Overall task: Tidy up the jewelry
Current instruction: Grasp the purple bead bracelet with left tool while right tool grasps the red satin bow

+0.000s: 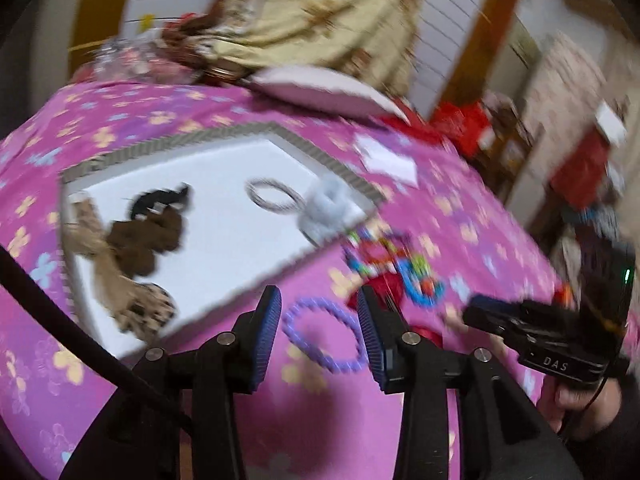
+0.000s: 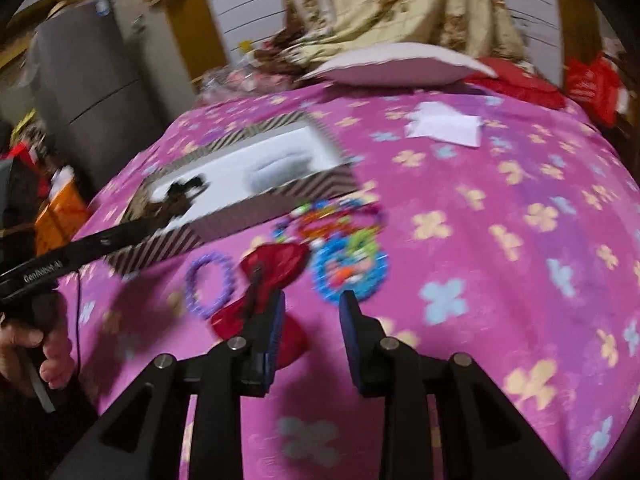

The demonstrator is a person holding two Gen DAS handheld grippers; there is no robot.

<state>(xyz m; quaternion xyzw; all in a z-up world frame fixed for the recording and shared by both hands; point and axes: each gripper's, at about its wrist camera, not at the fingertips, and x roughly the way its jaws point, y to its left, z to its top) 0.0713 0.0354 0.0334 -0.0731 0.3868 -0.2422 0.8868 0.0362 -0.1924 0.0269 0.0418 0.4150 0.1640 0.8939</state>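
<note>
My left gripper stands open over the pink flowered bedspread. A purple beaded bracelet lies on the cloth in the gap between its pads, untouched. To its upper left sits a white box with a striped rim, holding brown, black and pale blue scrunchies and a thin bangle. A heap of colourful bracelets lies beside the box. My right gripper is open with nothing in it, just right of a red bow and the purple bracelet.
A pink pillow and a white paper lie farther back on the bed. A beige curtain hangs behind. A grey cabinet stands to the left in the right wrist view. Both pictures are blurred.
</note>
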